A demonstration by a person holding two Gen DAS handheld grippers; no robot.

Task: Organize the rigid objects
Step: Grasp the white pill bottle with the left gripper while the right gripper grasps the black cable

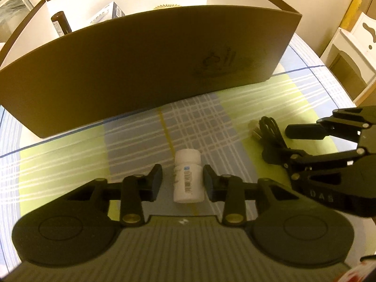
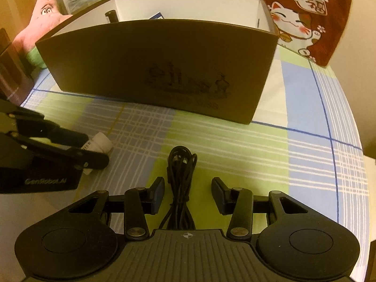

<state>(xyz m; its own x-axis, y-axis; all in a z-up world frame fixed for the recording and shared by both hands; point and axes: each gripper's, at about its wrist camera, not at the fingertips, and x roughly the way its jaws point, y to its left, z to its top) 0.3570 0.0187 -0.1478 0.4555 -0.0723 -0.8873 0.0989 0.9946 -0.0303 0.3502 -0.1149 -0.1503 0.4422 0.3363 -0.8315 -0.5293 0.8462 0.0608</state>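
A white pill bottle (image 1: 188,176) lies on its side on the plaid tablecloth (image 1: 70,164), cap pointing away. My left gripper (image 1: 182,183) straddles it, open; the right pad sits almost against it, the left pad stands clear. From the right wrist view the same bottle (image 2: 101,142) shows between the left gripper (image 2: 94,150) fingers. A black coiled cable (image 2: 182,171) lies between the fingers of my right gripper (image 2: 188,192), which is open with room on both sides. The cable (image 1: 270,127) and the right gripper (image 1: 282,144) also show at the right of the left wrist view.
A tall brown cardboard box (image 1: 141,70) (image 2: 152,70) stands just behind, holding a dark bottle (image 1: 60,22) and a blue-white carton (image 1: 110,11). A pink plush (image 2: 47,16) and a red lucky-cat cloth (image 2: 303,11) flank it. The table edge curves at the right, white furniture (image 1: 352,47) beyond.
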